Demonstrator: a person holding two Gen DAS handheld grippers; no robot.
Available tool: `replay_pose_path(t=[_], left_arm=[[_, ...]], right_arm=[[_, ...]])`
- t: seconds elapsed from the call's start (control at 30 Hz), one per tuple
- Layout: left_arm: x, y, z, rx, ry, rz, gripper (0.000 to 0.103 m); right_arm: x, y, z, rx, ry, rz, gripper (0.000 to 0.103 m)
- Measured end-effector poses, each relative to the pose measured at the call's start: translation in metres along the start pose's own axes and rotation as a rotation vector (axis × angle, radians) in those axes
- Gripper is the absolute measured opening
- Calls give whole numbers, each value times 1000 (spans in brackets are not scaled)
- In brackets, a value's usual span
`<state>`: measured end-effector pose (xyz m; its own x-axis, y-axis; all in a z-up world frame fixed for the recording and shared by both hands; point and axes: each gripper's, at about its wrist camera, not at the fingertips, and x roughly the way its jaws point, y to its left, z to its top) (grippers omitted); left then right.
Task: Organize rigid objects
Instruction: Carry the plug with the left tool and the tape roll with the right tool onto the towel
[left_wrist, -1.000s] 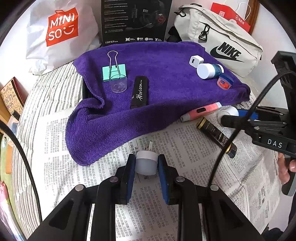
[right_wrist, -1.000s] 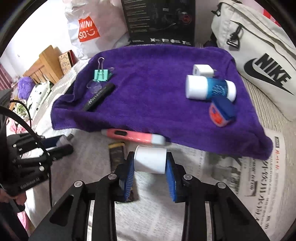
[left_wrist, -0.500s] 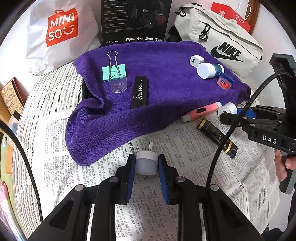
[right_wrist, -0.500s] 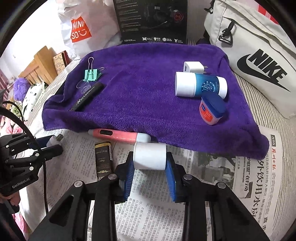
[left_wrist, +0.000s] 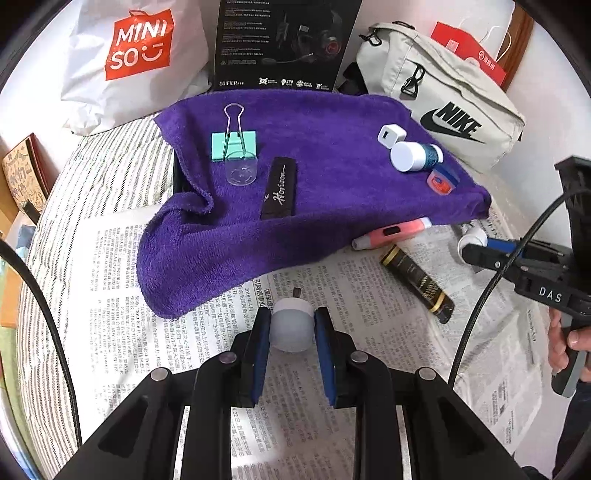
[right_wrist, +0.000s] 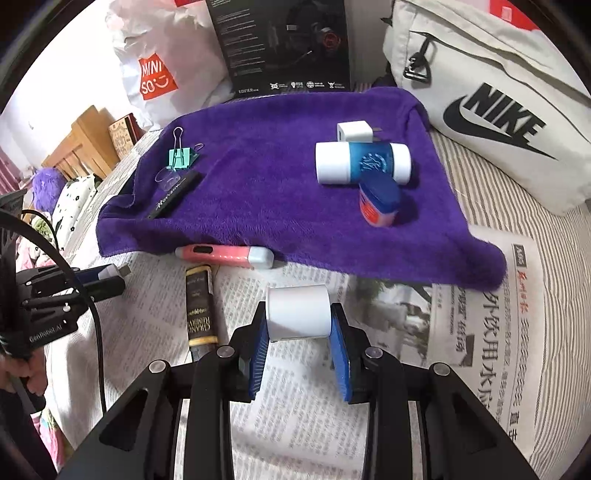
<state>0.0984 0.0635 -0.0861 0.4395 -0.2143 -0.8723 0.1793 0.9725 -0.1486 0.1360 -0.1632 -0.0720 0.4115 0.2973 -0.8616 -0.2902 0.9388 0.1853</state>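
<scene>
Six things lie on the purple towel (right_wrist: 266, 192): one green binder clip (right_wrist: 180, 157), one clear cap (left_wrist: 242, 172), one black stick (left_wrist: 279, 188), one white charger cube (right_wrist: 354, 131), one blue-and-white bottle (right_wrist: 364, 162) and one small blue-lidded jar (right_wrist: 379, 201). At the towel's near edge, on the newspaper (right_wrist: 303, 435), lie one pink pen (right_wrist: 225, 254) and one black tube (right_wrist: 200, 310). The left gripper (left_wrist: 291, 330) is clamped on a white plug (left_wrist: 291, 325) (one prong shows), and the right gripper (right_wrist: 298, 325) is clamped on a white cylinder (right_wrist: 298, 313).

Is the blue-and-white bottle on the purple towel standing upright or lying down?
Lying down: the blue-and-white bottle rests on its side on the purple towel, its white cap pointing sideways.
</scene>
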Motion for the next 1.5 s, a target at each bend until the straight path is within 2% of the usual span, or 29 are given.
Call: replay_pose_path(t=[0.5, 0.93, 1.17, 1.33, 1.5], left_arm=[[-25, -6, 12, 5, -30, -13, 23], [-36, 0, 32, -10, -63, -10, 23], [-31, 8, 49, -17, -70, -9, 23], [-22, 13, 61, -21, -64, -9, 23], [-9, 16, 69, -24, -47, -13, 23]], right_arm=[[-15, -1, -4, -16, -5, 46, 31], [-24, -9, 21, 0, -44, 72, 31], [-13, -20, 48, 46, -60, 81, 31], [3, -24, 66, 51, -45, 67, 31], [23, -24, 71, 49, -4, 61, 31]])
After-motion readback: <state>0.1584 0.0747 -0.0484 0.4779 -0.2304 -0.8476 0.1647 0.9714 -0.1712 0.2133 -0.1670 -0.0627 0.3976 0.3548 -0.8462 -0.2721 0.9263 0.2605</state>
